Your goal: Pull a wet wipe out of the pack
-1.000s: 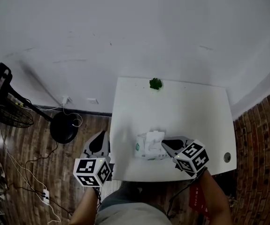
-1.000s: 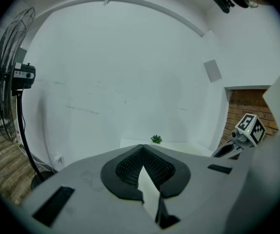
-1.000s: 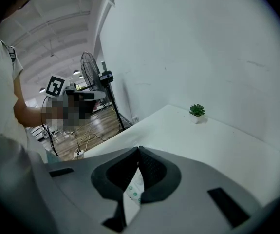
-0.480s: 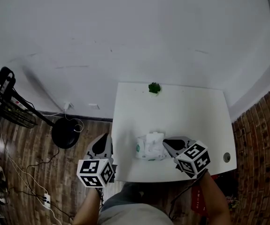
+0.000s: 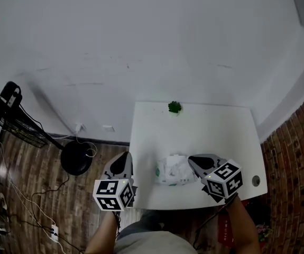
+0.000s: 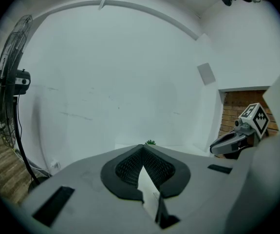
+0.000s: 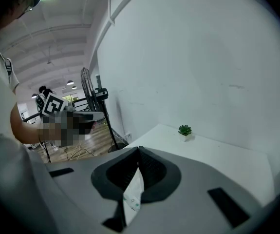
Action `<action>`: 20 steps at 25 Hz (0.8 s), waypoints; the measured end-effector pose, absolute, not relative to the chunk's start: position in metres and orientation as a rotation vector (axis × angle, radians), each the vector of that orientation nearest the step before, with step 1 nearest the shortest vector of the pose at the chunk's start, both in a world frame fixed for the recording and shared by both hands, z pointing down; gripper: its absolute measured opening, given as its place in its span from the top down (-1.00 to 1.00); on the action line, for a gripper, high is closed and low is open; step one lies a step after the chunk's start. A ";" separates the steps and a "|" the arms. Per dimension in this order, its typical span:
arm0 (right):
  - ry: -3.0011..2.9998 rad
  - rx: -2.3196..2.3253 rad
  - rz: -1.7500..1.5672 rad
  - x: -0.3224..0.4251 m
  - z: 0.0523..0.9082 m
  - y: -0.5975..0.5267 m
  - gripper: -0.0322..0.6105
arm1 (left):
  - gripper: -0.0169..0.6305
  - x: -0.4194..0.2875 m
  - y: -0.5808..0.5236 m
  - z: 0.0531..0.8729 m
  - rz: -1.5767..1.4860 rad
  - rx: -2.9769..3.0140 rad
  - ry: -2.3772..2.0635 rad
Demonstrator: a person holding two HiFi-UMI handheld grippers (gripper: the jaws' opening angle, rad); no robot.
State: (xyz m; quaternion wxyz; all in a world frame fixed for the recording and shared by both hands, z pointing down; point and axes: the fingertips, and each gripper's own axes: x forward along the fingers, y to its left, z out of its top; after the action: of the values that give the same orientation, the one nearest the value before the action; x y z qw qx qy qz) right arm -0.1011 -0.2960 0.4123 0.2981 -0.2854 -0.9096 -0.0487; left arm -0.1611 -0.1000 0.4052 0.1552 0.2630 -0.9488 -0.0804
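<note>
The pack (image 5: 168, 174) lies on the table (image 5: 220, 131) close to its near edge, rather nearer the left edge than the right, with its long axis running along that near edge. A crumpled white wipe (image 5: 176, 159) stands up from its top. The right tongs (image 5: 193, 160) come in from the pack's right end and touch it. In the right gripper view they are drawn together, and a white sliver with green print, which looks like the pack's wrapper (image 7: 132, 194), is caught between them. I judge they are clamped on that end to hold the pack down. The left tongs (image 5: 122, 160) hang just off the table's left edge near its near-left corner, over the wooden floor (image 5: 46, 194). They point toward the far wall, parallel to that edge, and do not point at the pack. In the left gripper view their tips meet with nothing between them; the pale wedge below the tips is probably the table beyond. The wipe therefore lies to the right of the left tongs, across the table's left edge, and the free left hand is the one to take it. That would mean turning rightward, opening, and closing on the raised wipe, then drawing it up and away from the held end. A small green plant (image 5: 175, 107) stands at the far edge, well apart.
</note>
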 end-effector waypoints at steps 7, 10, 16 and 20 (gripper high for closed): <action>-2.553 -0.669 -0.081 -0.103 0.377 -0.309 0.89 | 0.94 -0.172 -0.108 0.391 -0.217 0.791 -2.739; -2.678 -0.528 -0.070 -0.106 0.358 -0.327 0.89 | 0.94 -0.180 -0.115 0.381 -0.205 0.815 -2.750; -2.932 -0.118 0.016 -0.103 0.329 -0.373 0.89 | 0.94 -0.191 -0.133 0.364 -0.165 0.854 -2.772; -3.023 0.134 0.059 -0.091 0.318 -0.399 0.89 | 0.94 -0.196 -0.147 0.356 -0.147 0.863 -2.802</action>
State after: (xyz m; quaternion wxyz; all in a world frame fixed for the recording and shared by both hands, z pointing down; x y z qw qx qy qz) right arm -0.0908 -0.3993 0.3183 0.0577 0.0441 -0.9972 0.0196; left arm -0.1959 -0.1466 0.3555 0.1028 0.2923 -0.9495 -0.0500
